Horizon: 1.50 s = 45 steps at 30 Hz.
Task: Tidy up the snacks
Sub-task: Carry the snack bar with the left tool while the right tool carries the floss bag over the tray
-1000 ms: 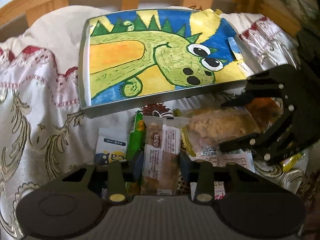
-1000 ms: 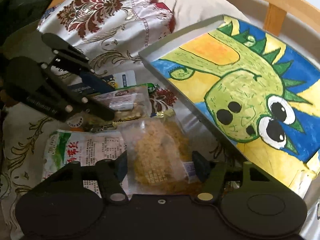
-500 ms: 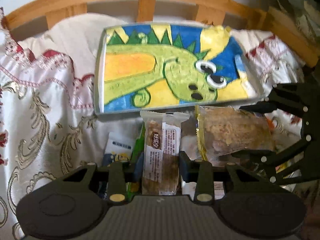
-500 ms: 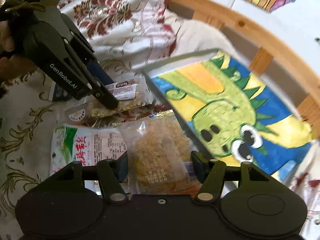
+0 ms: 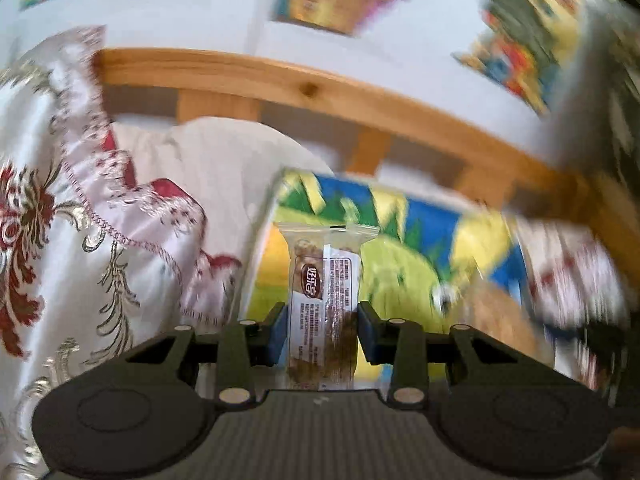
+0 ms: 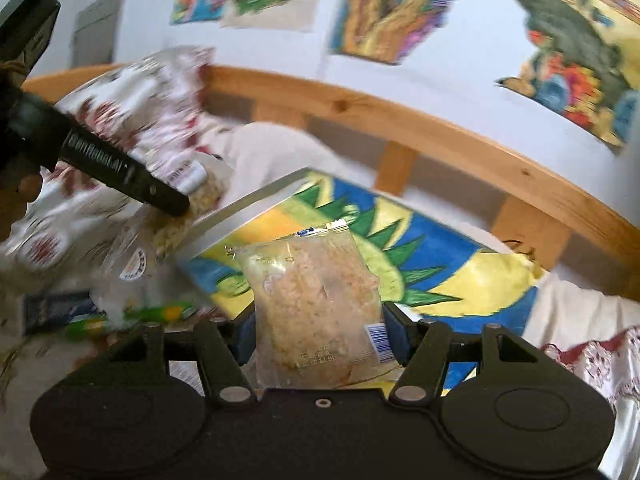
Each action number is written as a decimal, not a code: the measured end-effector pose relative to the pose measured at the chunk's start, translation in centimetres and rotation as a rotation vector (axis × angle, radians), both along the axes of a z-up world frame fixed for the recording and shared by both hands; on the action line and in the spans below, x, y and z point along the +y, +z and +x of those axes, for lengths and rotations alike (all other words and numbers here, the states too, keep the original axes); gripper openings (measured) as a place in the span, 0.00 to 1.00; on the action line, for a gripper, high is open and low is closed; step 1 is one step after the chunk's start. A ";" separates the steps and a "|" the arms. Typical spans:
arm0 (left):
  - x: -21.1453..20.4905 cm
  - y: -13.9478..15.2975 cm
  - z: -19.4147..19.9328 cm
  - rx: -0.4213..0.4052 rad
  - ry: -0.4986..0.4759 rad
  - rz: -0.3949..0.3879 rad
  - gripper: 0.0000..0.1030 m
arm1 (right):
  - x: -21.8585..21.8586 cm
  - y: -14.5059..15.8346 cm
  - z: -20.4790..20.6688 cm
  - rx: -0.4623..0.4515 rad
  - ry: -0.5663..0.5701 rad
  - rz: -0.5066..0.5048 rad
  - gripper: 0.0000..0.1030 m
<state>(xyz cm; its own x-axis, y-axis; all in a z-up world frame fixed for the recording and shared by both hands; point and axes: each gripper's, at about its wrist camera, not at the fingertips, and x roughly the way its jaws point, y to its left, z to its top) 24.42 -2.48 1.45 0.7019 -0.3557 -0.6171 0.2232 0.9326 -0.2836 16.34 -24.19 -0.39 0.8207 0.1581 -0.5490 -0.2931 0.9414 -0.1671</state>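
My left gripper (image 5: pixel 322 332) is shut on a clear-wrapped brown snack bar (image 5: pixel 326 300) with a white label, held upright above the near left edge of the dinosaur-painted tray (image 5: pixel 404 224). My right gripper (image 6: pixel 320 330) is shut on a clear packet of golden crumbly cake (image 6: pixel 316 308), held above the tray (image 6: pixel 452 252). The left gripper's arm (image 6: pixel 100 164) shows at the left of the right wrist view with its snack bar (image 6: pixel 188 196) blurred beyond it.
The tray lies on a white bedspread with red and gold embroidery (image 5: pixel 80 240). Other snack packets, one green (image 6: pixel 132 316), lie on the bedspread left of the tray. A wooden bed rail (image 5: pixel 320 96) runs behind, with paintings on the white wall (image 6: pixel 400 8).
Both grippers have lifted their packets off the pile on the bedspread and swung up and forward towards the tray. The views now tilt up to the bed rail and wall.
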 end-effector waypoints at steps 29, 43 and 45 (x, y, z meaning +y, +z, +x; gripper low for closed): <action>-1.6 -6.7 7.9 0.055 0.151 -0.062 0.39 | -1.3 -6.0 6.1 0.056 -0.154 -0.057 0.62; -2.7 -7.1 8.6 0.030 0.133 -0.008 0.40 | -1.6 -6.8 6.9 0.084 -0.185 -0.068 0.62; -3.1 -7.1 8.5 0.020 0.129 0.005 0.40 | -1.6 -6.9 7.0 0.085 -0.192 -0.074 0.62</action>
<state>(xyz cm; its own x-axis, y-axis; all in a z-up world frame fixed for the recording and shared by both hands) 32.96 -5.54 -5.70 0.7288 -0.2599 -0.6335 0.0955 0.9547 -0.2818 23.33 -25.78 -7.25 0.7822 -0.0395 -0.6218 -0.1259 0.9674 -0.2198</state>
